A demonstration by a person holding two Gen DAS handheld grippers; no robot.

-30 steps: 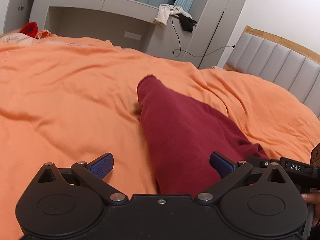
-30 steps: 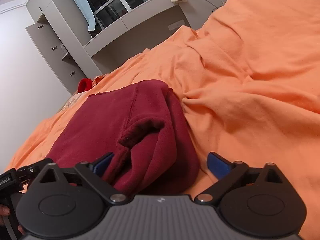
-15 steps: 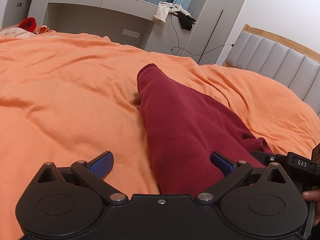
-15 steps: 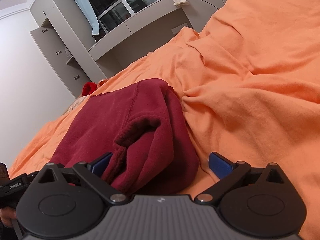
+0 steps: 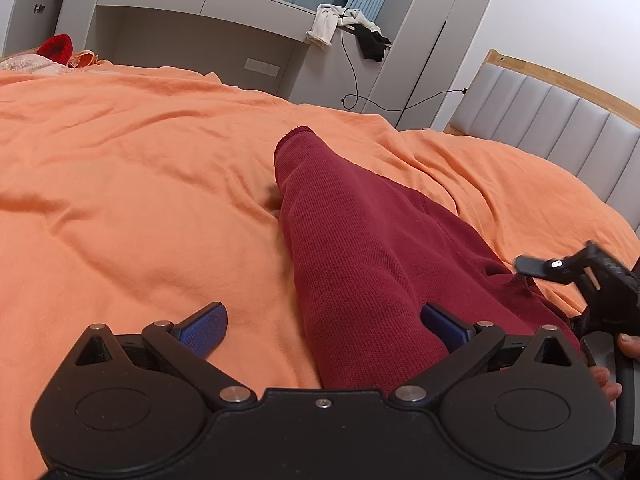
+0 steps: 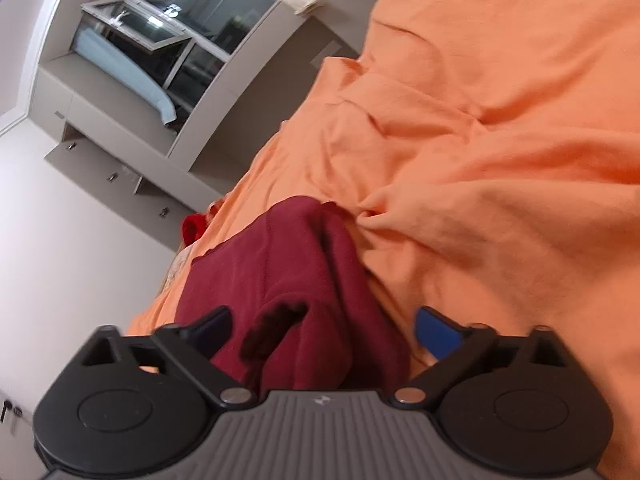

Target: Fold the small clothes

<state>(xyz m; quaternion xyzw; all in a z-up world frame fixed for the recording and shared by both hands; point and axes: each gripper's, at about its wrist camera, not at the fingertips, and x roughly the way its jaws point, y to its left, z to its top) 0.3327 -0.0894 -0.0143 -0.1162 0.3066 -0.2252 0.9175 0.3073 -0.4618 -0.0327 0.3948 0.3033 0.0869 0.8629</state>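
A dark red knit garment [image 5: 360, 248] lies folded lengthwise on the orange bedspread [image 5: 132, 200], its narrow end pointing away. My left gripper [image 5: 324, 324] is open, its blue pads wide apart over the garment's near left edge, holding nothing. My right gripper [image 6: 322, 330] is open too, tilted, its jaws straddling the bunched thick end of the garment [image 6: 288, 280] without pinching it. The right gripper's body also shows in the left wrist view [image 5: 576, 276], at the garment's right side.
A grey upholstered headboard [image 5: 560, 124] stands at the right. Grey built-in cabinets and a shelf [image 5: 200, 28] line the far wall, with clothes draped [image 5: 348, 28] and a cable hanging. A red item [image 5: 56, 46] lies at the far left of the bed.
My right gripper has lifted and rolled sharply, tilting its view. In the left wrist view it has risen off the garment's right edge. My left gripper has stayed almost still.
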